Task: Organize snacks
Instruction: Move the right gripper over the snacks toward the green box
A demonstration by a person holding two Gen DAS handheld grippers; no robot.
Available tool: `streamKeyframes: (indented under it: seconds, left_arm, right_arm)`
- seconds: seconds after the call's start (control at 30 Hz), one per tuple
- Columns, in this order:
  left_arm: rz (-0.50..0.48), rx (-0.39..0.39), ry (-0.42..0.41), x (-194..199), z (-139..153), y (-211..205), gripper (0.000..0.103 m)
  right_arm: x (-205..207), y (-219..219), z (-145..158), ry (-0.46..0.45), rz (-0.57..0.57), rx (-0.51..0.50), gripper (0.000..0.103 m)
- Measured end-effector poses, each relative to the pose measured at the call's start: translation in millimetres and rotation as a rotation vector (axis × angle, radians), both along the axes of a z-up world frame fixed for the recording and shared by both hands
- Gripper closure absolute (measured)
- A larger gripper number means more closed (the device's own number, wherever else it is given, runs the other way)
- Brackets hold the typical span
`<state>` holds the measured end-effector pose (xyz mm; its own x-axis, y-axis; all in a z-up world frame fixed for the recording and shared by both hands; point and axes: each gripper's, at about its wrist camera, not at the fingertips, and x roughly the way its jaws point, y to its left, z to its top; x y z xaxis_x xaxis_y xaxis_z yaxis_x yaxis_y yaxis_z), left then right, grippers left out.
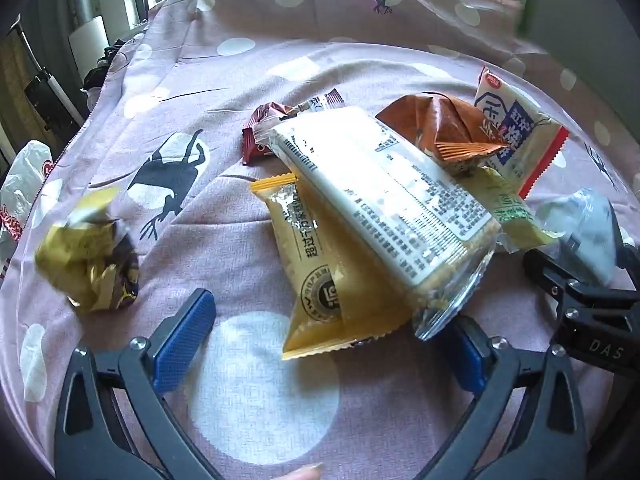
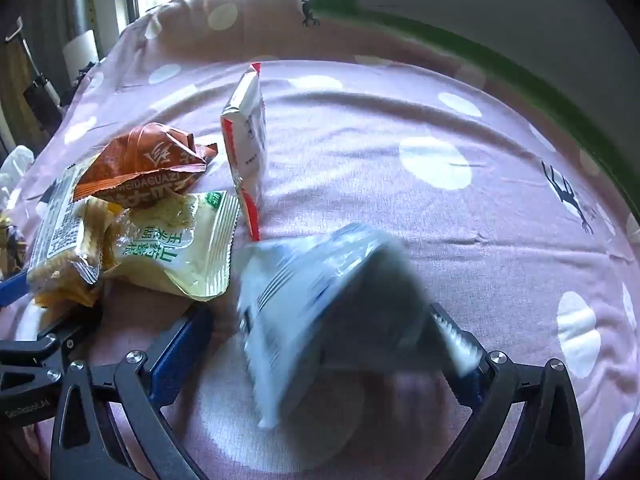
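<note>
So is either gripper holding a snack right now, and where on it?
Neither grips anything. The left gripper stands open by the yellow snack packet. A blurred white-blue packet sits between the open right gripper fingers, unpinched.

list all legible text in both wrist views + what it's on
"DAS": right gripper's body.
"GeoRobot.AI", faint: left gripper's body, in the right wrist view.
"MEIDAGUAZI": orange packet, seam edge.
"超过千万": yellow packet; rest unclear.
"山药脆": pale green packet, uncertain.
Large clear pack: fine print, too small.
Blue-white packet, white blurred packet: unreadable.
</note>
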<state>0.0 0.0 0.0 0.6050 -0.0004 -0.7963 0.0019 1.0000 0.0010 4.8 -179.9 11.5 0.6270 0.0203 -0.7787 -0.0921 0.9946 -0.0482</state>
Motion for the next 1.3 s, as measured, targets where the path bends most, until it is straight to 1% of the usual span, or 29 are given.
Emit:
streamKeyframes:
  seconds: [0.2, 0.53, 0.57, 0.83, 0.97, 1.07, 1.13, 1.2, 1.3]
  left_arm:
    - [0.000, 0.000, 0.003, 0, 0, 0, 0.000]
    - [-0.001, 0.002, 0.009, 0, 1, 0, 0.000]
    - [0.000, 0.003, 0.013, 0, 2, 2, 0.000]
    - [0.016, -0.004, 0.055, -1, 2, 9, 0.000]
    - [0.024, -0.036, 0.110, -1, 6, 16, 0.000]
    - [0.045, -0.058, 0.123, -3, 11, 20, 0.000]
    - [0.056, -0.081, 0.119, -6, 16, 21, 0.000]
    - [0.044, -0.098, 0.097, -10, 22, 21, 0.000]
    - [0.030, -0.089, 0.061, -12, 31, 16, 0.001]
  right_arm:
    - [-4, -3, -3, -0.009, -0.001, 0.009, 0.001]
    - [-1, 1, 3, 0.001, 0.004, 0.000, 0.001]
    - [-1, 3, 2, 0.003, 0.004, -0.015, 0.001]
    - [-2, 1, 1, 0.006, 0.008, -0.002, 0.001]
    - [-1, 2, -1, 0.008, 0.008, 0.004, 0.001]
    - [-1, 3, 0, 0.006, 0.008, 0.001, 0.001]
    - [-1, 2, 0, 0.005, 0.007, 0.003, 0.001]
    - [-1, 2, 0, 0.004, 0.007, 0.004, 0.001]
    - [0, 3, 0, 0.011, 0.007, -0.008, 0.001]
